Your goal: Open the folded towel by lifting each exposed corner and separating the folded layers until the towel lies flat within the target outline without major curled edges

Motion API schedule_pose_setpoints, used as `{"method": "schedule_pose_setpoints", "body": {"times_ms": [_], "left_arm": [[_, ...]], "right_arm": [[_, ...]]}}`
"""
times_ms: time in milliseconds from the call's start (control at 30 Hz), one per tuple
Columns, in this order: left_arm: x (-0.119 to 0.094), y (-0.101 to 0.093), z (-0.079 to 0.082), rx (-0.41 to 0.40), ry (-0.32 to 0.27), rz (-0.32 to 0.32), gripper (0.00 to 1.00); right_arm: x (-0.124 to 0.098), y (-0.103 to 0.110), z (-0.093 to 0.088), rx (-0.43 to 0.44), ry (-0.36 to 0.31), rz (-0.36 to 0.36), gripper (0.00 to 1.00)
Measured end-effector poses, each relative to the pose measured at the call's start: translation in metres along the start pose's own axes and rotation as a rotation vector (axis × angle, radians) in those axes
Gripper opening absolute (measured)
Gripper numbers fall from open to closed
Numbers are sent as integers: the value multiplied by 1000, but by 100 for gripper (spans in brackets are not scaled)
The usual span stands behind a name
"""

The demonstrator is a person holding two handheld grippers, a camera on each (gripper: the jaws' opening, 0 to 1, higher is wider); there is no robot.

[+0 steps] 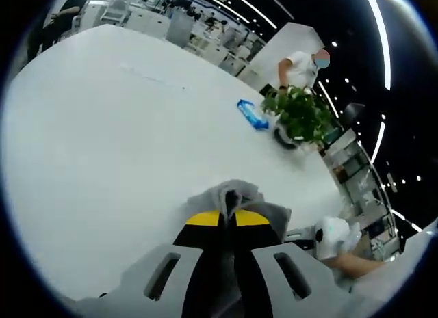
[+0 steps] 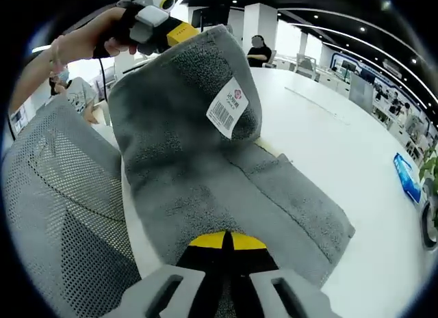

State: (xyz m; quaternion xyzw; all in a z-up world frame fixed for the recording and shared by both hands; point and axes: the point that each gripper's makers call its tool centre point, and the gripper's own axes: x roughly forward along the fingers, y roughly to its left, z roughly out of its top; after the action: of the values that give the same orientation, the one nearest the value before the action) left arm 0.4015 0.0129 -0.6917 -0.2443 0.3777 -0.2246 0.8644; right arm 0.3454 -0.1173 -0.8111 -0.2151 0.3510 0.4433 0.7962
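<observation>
With the left gripper (image 2: 179,32) raised at 11 o'clock and the right gripper (image 2: 226,248) low at 6 o'clock, both jaws clenched on the grey towel (image 2: 205,167), draw them apart, laying it flat on the white worktop (image 2: 335,133).

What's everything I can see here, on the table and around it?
Towel: one, grey, lifted off the table's near edge, partly unfolded.
Label: one, white with barcode, on the towel's raised fold.
Table: one, white, large.
Packet: one, blue, far side of the table.
Potted plant: one, green, beside the packet.
Mesh chair: one, grey, beside the table.
People: two or three, standing or sitting in the background.
Left tongs: one pair, yellow-tipped, shut on the towel.
Right tongs: one pair, yellow-tipped, shut on the towel.
</observation>
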Motion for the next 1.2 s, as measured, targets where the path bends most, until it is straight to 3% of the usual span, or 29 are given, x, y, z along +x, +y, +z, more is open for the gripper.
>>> {"method": "schedule_pose_setpoints", "body": {"times_ms": [600,1200], "left_arm": [[-5,27,-6,82,83,70,3],[-2,69,-16,37,111,143,3]], "right_arm": [[-12,-19,-15,110,31,-65,0],[-11,-19,-15,109,25,-67,0]]}}
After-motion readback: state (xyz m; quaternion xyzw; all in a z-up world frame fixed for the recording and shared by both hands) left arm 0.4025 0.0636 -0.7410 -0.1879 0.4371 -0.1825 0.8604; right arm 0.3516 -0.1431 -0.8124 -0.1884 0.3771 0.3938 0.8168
